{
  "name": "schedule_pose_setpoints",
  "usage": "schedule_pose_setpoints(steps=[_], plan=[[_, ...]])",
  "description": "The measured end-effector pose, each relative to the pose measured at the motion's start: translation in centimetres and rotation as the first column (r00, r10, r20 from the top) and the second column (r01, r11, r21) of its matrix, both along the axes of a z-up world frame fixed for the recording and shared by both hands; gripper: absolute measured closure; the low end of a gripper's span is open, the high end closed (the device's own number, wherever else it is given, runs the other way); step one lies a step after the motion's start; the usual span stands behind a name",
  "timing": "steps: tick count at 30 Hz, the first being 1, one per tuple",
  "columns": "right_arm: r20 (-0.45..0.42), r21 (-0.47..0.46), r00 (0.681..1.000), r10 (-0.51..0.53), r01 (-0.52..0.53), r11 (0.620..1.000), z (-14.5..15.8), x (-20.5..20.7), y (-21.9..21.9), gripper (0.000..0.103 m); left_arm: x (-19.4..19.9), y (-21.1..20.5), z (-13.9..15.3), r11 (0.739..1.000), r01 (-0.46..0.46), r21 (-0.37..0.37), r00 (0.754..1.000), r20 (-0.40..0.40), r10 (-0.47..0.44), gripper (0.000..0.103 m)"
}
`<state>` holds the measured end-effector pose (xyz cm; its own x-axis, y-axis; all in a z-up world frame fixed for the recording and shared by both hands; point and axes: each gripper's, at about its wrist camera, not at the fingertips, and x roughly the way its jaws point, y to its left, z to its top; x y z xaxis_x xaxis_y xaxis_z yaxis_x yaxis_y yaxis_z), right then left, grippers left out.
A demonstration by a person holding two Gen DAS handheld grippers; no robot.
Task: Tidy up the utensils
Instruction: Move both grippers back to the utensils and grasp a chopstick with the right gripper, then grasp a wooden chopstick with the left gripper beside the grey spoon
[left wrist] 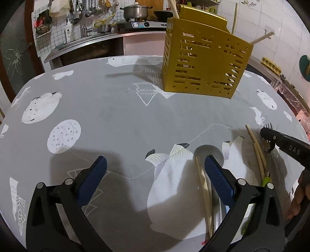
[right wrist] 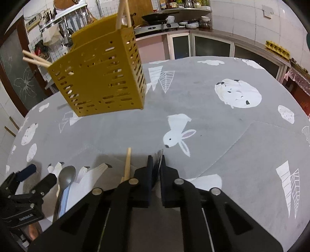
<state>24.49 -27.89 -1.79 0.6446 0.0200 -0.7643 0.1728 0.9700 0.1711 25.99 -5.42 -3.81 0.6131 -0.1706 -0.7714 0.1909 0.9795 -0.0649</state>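
Note:
A yellow slotted utensil holder stands on the table's far side with chopsticks sticking out; it also shows in the right wrist view. My left gripper is open, low over the table, its right finger above a steel spoon and a chopstick. My right gripper is shut on a fork with a green handle, low at the table. A chopstick pair lies beside the fork. The spoon and the left gripper show at the right view's left.
The table wears a grey cloth with white animal prints. A kitchen counter with a sink, a pot and a stove lies behind. A low shelf with an egg carton stands at the right.

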Motion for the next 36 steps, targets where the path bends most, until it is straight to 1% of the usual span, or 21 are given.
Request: schedule_pose_setpoints(steps=[2,4,7,10,13,16,18,21,24,27,29,30,32,33,35,36], plan=[[-0.006,-0.017,1.000,0.006,-0.006,1.000,0.0,0.1,-0.1,0.097,0.1,0.1,-0.2,1.000,-0.002,-0.005,1.000,-0.011,0.002,0.008],[-0.011,-0.014,1.000,0.015,-0.015,1.000,-0.1,0.3,-0.3,0.097,0.3,0.0,-0.4,1.000,0.007,-0.007,1.000,-0.030,-0.008,0.012],[-0.011,-0.021,1.000,0.012,-0.012,1.000,-0.2,0.3,-0.5,0.097,0.0,0.0,-0.4,1.000,0.017,0.006,0.999,-0.028,-0.016,0.018],[-0.010,-0.029,1.000,0.011,-0.011,1.000,-0.3,0.1,-0.5,0.096,-0.2,-0.3,-0.4,1.000,0.027,0.011,0.999,-0.023,-0.026,0.020],[-0.008,-0.031,1.000,0.019,-0.019,0.999,-0.3,0.0,-0.6,0.096,-0.6,-0.3,-0.2,0.999,0.034,-0.008,0.999,-0.026,-0.035,0.020],[-0.006,-0.028,1.000,0.025,-0.025,0.999,-0.4,0.0,-0.6,0.096,-1.1,-0.5,-0.2,0.999,0.042,-0.005,0.999,-0.026,-0.042,0.020],[-0.008,-0.024,1.000,0.029,-0.029,0.999,-0.5,0.1,-0.6,0.096,-1.5,-0.8,-0.2,0.999,0.051,0.006,0.998,-0.026,-0.050,0.020],[-0.011,-0.026,0.999,0.040,-0.041,0.999,-0.5,0.2,-0.8,0.096,-1.7,-1.7,-0.5,0.997,0.055,0.045,0.998,-0.024,-0.054,0.020],[-0.018,-0.039,0.999,0.051,-0.052,0.998,-0.3,0.3,-0.9,0.096,-1.6,-2.3,-0.6,0.997,0.043,0.069,0.999,-0.031,-0.041,0.023],[-0.027,-0.072,0.997,0.076,-0.078,0.994,-0.1,0.4,-0.7,0.096,-1.5,-3.0,-0.5,0.996,0.032,0.087,0.999,-0.033,-0.029,0.032],[-0.030,-0.073,0.995,0.094,-0.096,0.993,0.0,0.4,-0.8,0.096,-1.5,-3.5,-0.4,0.995,0.031,0.091,0.999,-0.035,-0.028,0.045],[-0.028,-0.066,0.995,0.096,-0.098,0.993,0.0,0.4,-0.9,0.096,-1.5,-3.8,-0.3,0.995,0.030,0.093,0.999,-0.034,-0.027,0.049],[-0.020,-0.025,0.995,0.099,-0.100,0.995,-0.1,0.5,-1.3,0.097,-1.5,-4.2,-0.3,0.996,0.017,0.091,0.999,-0.038,-0.013,0.060],[-0.019,-0.012,0.995,0.102,-0.103,0.995,-0.2,0.5,-1.3,0.097,-1.5,-4.7,-0.2,0.995,0.011,0.098,0.999,-0.039,-0.007,0.064],[-0.012,-0.010,0.993,0.118,-0.118,0.993,-0.2,0.4,-1.1,0.097,-1.6,-5.6,-0.1,0.992,0.020,0.122,0.999,-0.037,-0.015,0.080],[-0.008,-0.018,0.992,0.122,-0.122,0.992,-0.2,0.3,-1.1,0.097,-1.7,-6.2,-0.1,0.990,0.028,0.141,0.999,-0.037,-0.023,0.082]])
